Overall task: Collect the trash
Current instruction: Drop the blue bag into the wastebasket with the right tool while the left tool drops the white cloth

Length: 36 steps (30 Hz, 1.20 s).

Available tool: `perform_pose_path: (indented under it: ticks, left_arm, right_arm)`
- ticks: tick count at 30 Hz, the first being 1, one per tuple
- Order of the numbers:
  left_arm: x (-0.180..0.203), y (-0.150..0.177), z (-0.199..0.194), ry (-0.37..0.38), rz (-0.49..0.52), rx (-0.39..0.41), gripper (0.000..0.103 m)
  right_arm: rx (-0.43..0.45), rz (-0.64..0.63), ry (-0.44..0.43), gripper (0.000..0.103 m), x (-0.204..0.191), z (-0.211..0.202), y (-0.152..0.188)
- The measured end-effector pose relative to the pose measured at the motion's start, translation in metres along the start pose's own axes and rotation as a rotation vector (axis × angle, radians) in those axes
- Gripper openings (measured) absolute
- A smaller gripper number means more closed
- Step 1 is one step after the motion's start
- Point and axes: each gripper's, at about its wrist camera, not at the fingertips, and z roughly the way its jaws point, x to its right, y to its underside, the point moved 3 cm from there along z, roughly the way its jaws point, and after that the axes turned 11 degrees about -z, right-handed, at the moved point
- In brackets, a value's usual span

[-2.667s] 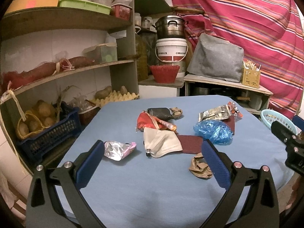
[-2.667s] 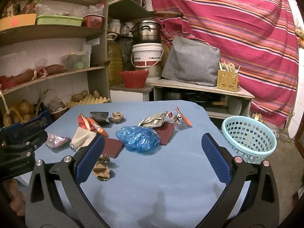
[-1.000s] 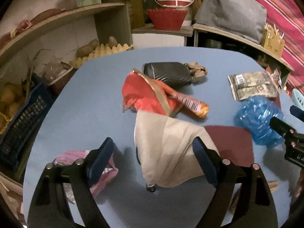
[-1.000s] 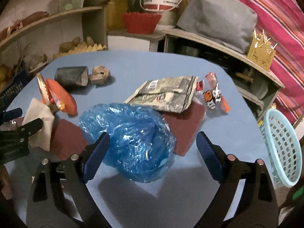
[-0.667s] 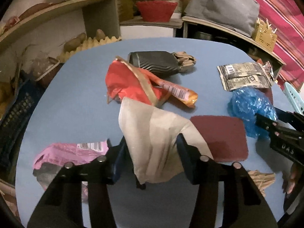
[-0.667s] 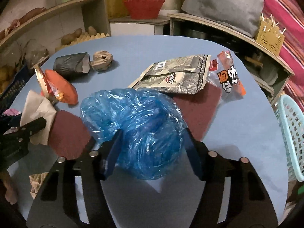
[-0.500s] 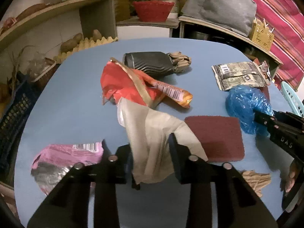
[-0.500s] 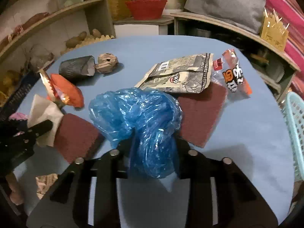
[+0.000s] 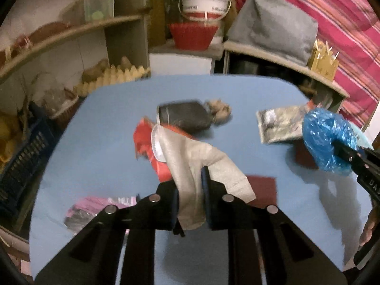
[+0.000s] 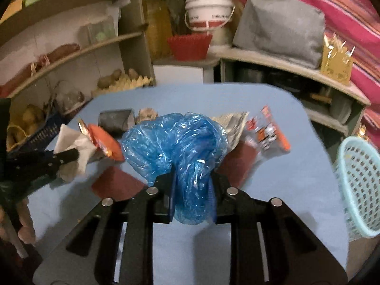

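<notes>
Left gripper [image 9: 191,194], jaws just closing, pinches the beige cloth [image 9: 190,156] at lower centre, lifted off the blue table [image 9: 106,123]. Right gripper [image 10: 192,190], likewise just closing, squeezes the blue plastic bag [image 10: 175,140] at centre. Wrappers lie beyond, among them 1 silver packet [image 9: 277,123]. At right edge, the pale blue basket [image 10: 358,185] tilts; its contents cannot be seen.

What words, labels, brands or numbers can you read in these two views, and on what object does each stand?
"DA": white letters on the side of the right gripper, cut off at the picture's edge.
White bucket: there is a band of print, too blurred to read.
Silver packet: the print is too blurred to read.
Orange wrapper: the markings are too blurred to read.
</notes>
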Motion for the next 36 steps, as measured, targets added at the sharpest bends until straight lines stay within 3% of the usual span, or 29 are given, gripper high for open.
perform_pose_path:
  ticks: [8,12,16,21,27,36]
  left_arm:
    - [0.048,-0.034,-0.029,0.012,0.007,0.085,0.018]
    - [0.097,-0.044,-0.035,0.059,0.047,0.112,0.018]
    - [0.159,-0.043,-0.034,0.13,0.087,0.118,0.018]
    - [0.235,-0.029,-0.022,0.202,0.149,0.102,0.018]
    - [0.3,-0.007,0.01,0.244,0.194,0.053,0.018]
    - [0.362,0.009,0.042,0.274,0.237,0.017,0.018]
  right_arm:
    - [0.062,0.058,0.062,0.022,0.06,-0.046,-0.007]
    - [0.077,0.082,0.166,0.022,0.118,-0.08,-0.009]
    - [0.031,0.159,0.242,0.022,0.185,-0.101,0.005]
    - [-0.073,0.206,0.362,0.022,0.246,-0.096,0.039]
    - [-0.159,0.281,0.36,0.022,0.283,-0.07,0.089]
    - [-0.191,0.375,0.33,0.025,0.32,-0.053,0.124]
